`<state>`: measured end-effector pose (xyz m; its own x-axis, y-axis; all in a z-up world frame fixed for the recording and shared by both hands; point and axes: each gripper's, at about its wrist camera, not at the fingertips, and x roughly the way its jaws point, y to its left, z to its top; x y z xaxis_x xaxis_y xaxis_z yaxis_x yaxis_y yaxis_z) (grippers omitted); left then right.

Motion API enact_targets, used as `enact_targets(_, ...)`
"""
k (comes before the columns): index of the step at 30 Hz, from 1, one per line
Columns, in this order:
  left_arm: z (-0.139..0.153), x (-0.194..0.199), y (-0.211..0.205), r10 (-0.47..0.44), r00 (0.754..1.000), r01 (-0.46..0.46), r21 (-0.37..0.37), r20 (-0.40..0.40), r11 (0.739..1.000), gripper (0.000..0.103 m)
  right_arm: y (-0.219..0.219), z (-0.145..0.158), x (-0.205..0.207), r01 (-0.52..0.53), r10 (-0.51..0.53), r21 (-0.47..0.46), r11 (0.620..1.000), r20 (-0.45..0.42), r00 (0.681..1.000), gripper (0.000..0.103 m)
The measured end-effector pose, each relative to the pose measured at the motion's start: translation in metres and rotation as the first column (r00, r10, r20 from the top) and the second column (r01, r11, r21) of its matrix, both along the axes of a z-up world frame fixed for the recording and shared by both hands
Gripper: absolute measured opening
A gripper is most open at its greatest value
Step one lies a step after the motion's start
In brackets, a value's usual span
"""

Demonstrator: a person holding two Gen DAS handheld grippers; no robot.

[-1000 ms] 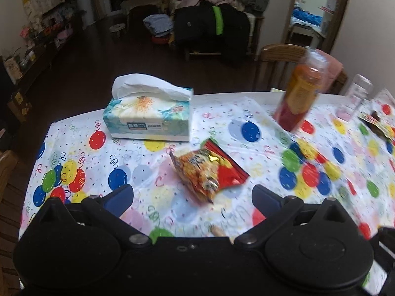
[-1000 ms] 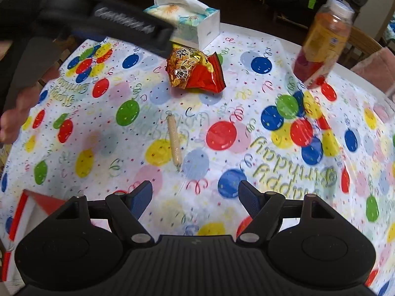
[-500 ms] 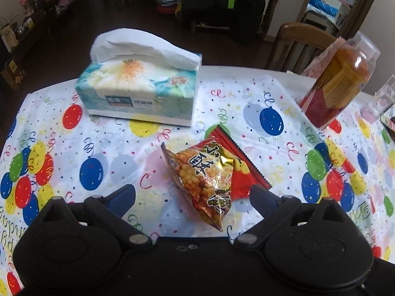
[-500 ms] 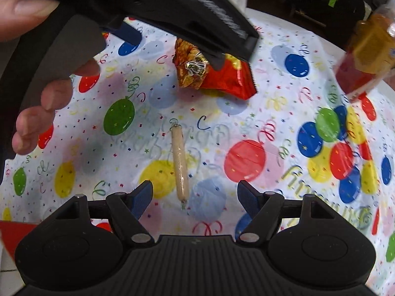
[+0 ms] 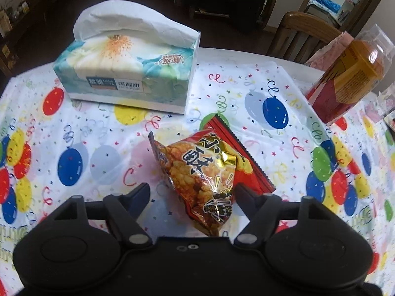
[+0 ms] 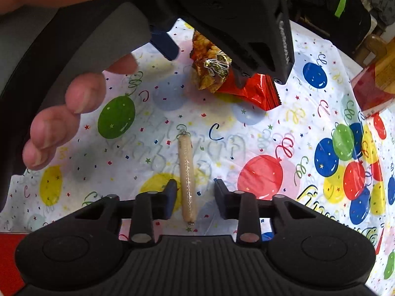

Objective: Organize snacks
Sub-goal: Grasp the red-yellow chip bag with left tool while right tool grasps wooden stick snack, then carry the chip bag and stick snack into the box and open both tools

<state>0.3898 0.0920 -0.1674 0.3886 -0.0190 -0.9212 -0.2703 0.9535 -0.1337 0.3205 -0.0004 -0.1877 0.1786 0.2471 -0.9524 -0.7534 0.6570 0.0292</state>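
Observation:
A red and gold snack bag lies on the balloon-print tablecloth. My left gripper is open and straddles the bag's near end, which sits closer to the right finger. A thin beige sausage stick lies lengthwise on the cloth. My right gripper stands around its near end, with its fingers narrowed but a gap showing on both sides. In the right wrist view the left gripper's body and a person's hand hang over the snack bag and hide part of it.
A tissue box stands beyond the bag at the back left. A tall orange and red bottle stands at the back right, with a wooden chair behind the table. Something red lies at the near left edge.
The left gripper has moved forward and down until its fingers flank the bag. The right gripper has advanced to the sausage stick, and its fingers have drawn closer together.

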Motion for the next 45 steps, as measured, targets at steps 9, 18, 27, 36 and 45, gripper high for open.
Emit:
enact_targets(9, 0.005, -0.003, -0.001, 0.024, 1.000, -0.024, -0.031, 0.004, 0.999, 0.049, 0.004, 0.004, -0.011, 0.014, -0.013, -0.020, 1.000, 0.033, 0.999, 0.012)
enact_targets(18, 0.016, -0.028, 0.008, 0.033, 0.999, -0.033, -0.062, 0.006, 0.998, 0.045, -0.031, 0.024, -0.005, 0.132, -0.132, 0.017, 0.991, -0.034, 0.991, 0.011)
enact_targets(27, 0.043, -0.066, 0.014, 0.005, 0.999, -0.003, -0.058, 0.031, 0.998, 0.045, -0.075, 0.047, -0.011, 0.223, -0.218, 0.054, 0.973, -0.081, 0.972, 0.011)
enact_targets(36, 0.082, -0.120, 0.004, -0.046, 0.995, 0.050, -0.047, 0.090, 0.998, 0.045, -0.104, 0.085, -0.041, 0.255, -0.250, 0.084, 0.963, -0.064, 0.966, 0.011)
enact_targets(45, 0.119, -0.187, -0.008, -0.091, 0.985, 0.099, -0.049, 0.150, 0.994, 0.045, -0.127, 0.135, -0.086, 0.268, -0.265, 0.153, 0.951, -0.044, 0.963, 0.011)
